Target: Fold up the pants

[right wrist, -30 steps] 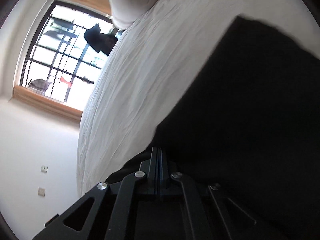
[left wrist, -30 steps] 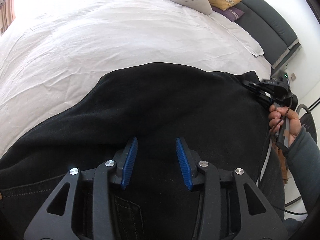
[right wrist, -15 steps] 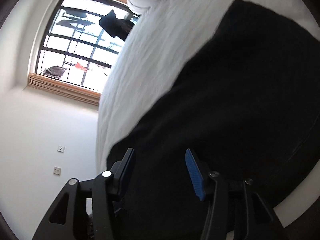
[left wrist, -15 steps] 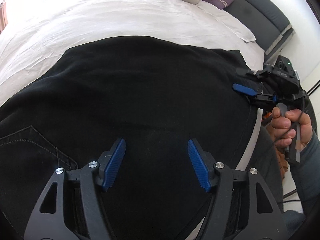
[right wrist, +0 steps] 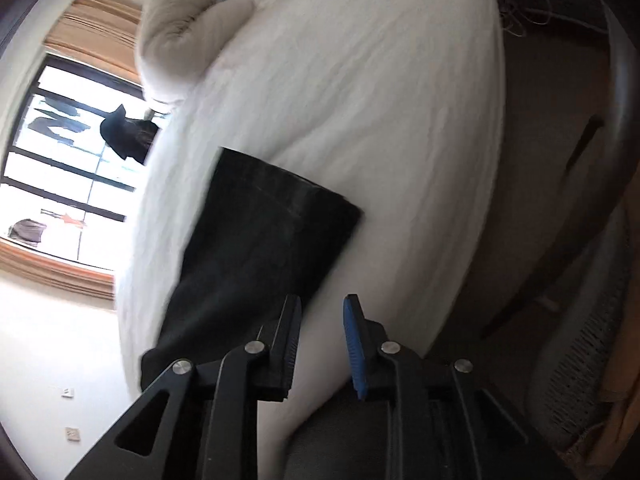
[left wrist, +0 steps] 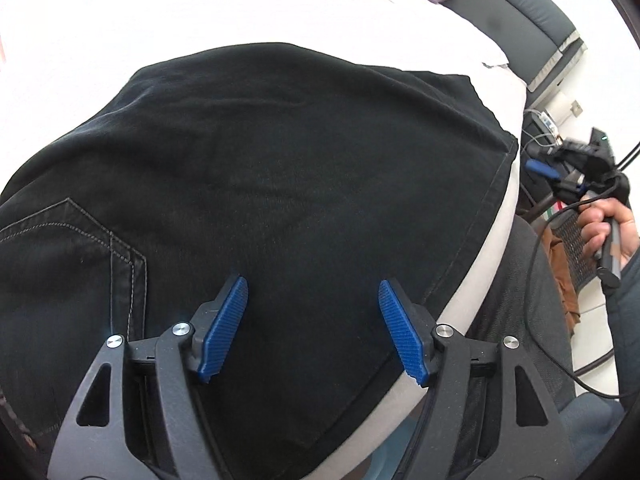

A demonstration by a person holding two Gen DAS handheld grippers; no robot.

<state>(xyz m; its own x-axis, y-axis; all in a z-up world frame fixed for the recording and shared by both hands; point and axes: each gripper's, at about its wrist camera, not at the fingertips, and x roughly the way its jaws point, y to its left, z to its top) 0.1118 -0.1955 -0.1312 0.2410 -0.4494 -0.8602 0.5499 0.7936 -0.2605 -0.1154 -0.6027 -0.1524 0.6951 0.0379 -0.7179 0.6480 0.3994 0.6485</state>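
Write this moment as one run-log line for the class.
pants: black jeans folded flat on white bed | left gripper: opening, above jeans, empty | right gripper: closing, empty, off the jeans' edge

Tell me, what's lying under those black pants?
The black pants lie flat on a white bed sheet, which shows around their far and right edges. Whatever sits directly beneath the cloth is covered, though no lump suggests anything else there.
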